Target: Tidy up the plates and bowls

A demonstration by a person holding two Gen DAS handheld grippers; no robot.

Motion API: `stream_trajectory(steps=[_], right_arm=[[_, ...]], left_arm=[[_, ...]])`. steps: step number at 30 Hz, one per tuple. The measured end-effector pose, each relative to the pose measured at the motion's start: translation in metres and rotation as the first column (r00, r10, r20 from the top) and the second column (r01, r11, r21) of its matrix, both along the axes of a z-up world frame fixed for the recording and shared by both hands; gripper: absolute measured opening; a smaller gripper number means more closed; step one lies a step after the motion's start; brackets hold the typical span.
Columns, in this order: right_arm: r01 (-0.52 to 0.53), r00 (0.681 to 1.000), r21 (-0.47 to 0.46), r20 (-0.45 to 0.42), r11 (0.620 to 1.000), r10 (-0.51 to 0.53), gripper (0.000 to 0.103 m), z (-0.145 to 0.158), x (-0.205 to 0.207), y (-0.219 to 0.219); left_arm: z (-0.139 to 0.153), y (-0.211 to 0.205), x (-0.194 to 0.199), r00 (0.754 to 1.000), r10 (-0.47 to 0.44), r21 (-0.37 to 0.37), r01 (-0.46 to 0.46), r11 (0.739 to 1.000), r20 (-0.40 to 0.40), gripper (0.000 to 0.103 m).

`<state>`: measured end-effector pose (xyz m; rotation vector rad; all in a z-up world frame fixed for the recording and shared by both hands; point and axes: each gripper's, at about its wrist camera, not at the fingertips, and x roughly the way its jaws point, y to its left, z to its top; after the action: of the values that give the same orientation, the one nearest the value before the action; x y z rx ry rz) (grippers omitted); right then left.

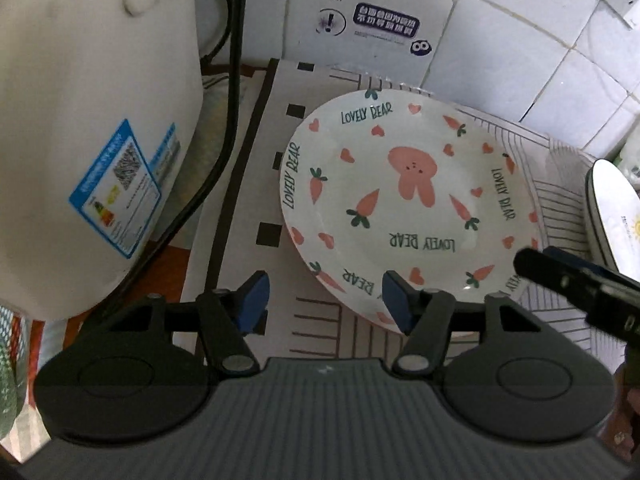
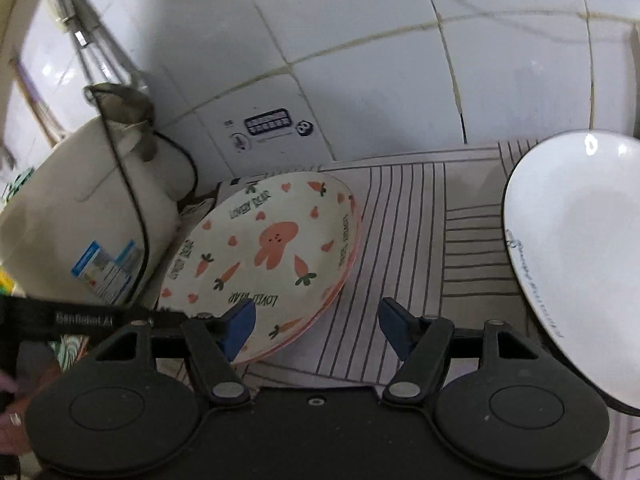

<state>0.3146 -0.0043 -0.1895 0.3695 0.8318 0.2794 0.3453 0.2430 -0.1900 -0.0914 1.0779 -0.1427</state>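
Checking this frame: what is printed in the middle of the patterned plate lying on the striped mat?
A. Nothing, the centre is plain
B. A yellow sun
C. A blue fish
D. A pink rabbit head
D: the plate shows a pink rabbit head at its centre, ringed by carrots, hearts and the words "LOVELY BEAR", and it lies on the striped mat.

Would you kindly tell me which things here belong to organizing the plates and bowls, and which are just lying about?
Belongs to the job:
- carrot-patterned plate
- white dish with a dark rim

Just lying about:
- white appliance with its black cord
- striped mat
- white box with stickers
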Motion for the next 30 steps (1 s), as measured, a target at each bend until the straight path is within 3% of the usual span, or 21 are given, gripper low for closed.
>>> stream_trajectory(steps=[4, 7, 11, 19, 22, 30], right_arm=[[0.035, 0.999, 0.041, -0.012, 0.999, -0.034, 0.073, -0.01, 0.014, 0.0], [0.05, 0.998, 0.037, -0.026, 0.998, -0.049, 0.064, -0.016, 0.024, 0.001], [0.061, 0.996, 0.04, -0.068, 0.997, -0.059, 0.017, -0.023, 0.034, 0.003], [0.097, 0.992, 0.075, -0.085, 0.992, -0.091, 0.016, -0.028, 0.036, 0.0], [0.1, 0.988, 0.086, -0.122, 0.991, -0.089, 0.016, -0.025, 0.039, -0.002], [0.03, 0.993, 0.03, -0.117, 0.999, -0.026, 0.019, -0.005, 0.016, -0.01]], left_arm=[[-0.007, 0.002, 0.006, 1.0, 0.007, -0.008, -0.007, 1.0, 0.013, 0.055], [-0.005, 0.0, 0.01, 0.999, -0.035, -0.002, 0.035, 0.999, 0.031, 0.027], [-0.003, 0.001, 0.012, 0.999, -0.037, -0.01, 0.037, 0.999, 0.028, 0.026], [-0.008, -0.001, 0.016, 1.0, 0.02, -0.023, -0.02, 1.0, 0.014, 0.03], [-0.003, -0.004, 0.014, 1.0, -0.015, 0.007, 0.015, 1.0, 0.011, 0.03], [0.026, -0.021, -0.001, 0.992, -0.119, 0.078, 0.115, 0.99, 0.047, 0.029]])
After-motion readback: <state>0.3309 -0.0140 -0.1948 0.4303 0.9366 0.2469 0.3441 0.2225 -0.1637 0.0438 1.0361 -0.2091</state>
